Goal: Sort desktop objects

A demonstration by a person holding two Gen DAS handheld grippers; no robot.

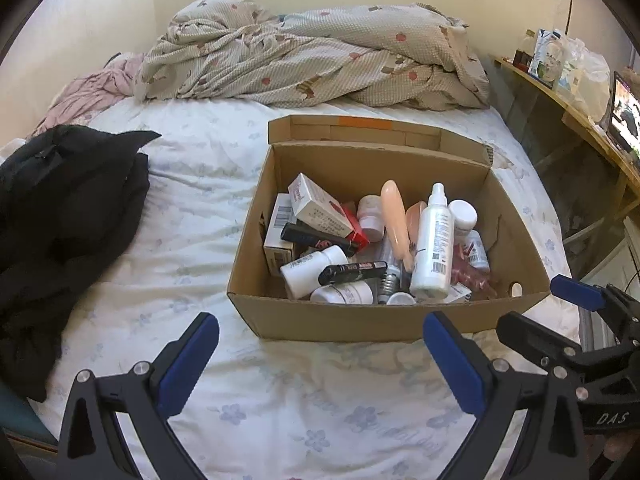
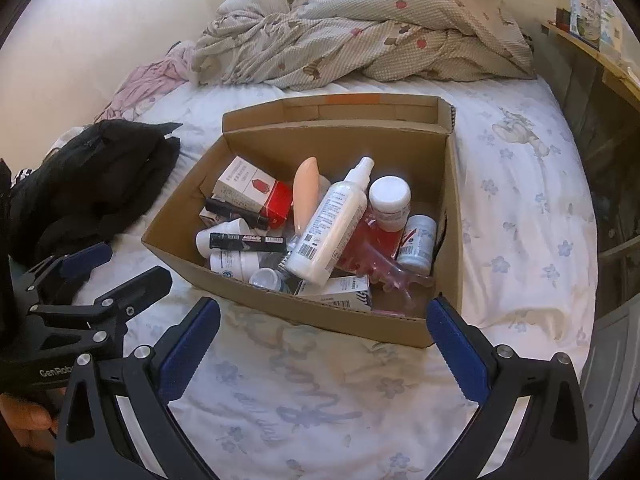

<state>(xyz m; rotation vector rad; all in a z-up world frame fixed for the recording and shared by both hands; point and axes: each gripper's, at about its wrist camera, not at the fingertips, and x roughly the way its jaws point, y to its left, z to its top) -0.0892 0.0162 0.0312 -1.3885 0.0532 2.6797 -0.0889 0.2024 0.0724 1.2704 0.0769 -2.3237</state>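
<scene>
An open cardboard box (image 1: 280, 316) (image 2: 256, 296) stands on the bed, full of small items. Among them are a white spray bottle (image 1: 434, 240) (image 2: 334, 220), a peach tube (image 1: 394, 220) (image 2: 305, 192), a white and red carton (image 1: 320, 208) (image 2: 250, 188), a black mascara tube (image 1: 352, 272) (image 2: 248, 242), white jars and pill bottles (image 1: 463, 214) (image 2: 390, 200). My left gripper (image 1: 320, 360) is open and empty, just in front of the box's near wall. My right gripper (image 2: 322, 344) is open and empty, also short of the box. Each gripper shows in the other's view.
The bed has a white flowered sheet (image 1: 280, 420). A crumpled beige quilt (image 1: 312, 56) lies at the head, pink cloth (image 1: 92, 92) beside it. Black clothing (image 1: 68, 208) lies left of the box. A wooden shelf (image 1: 572, 108) with packets and a screen stands at the right.
</scene>
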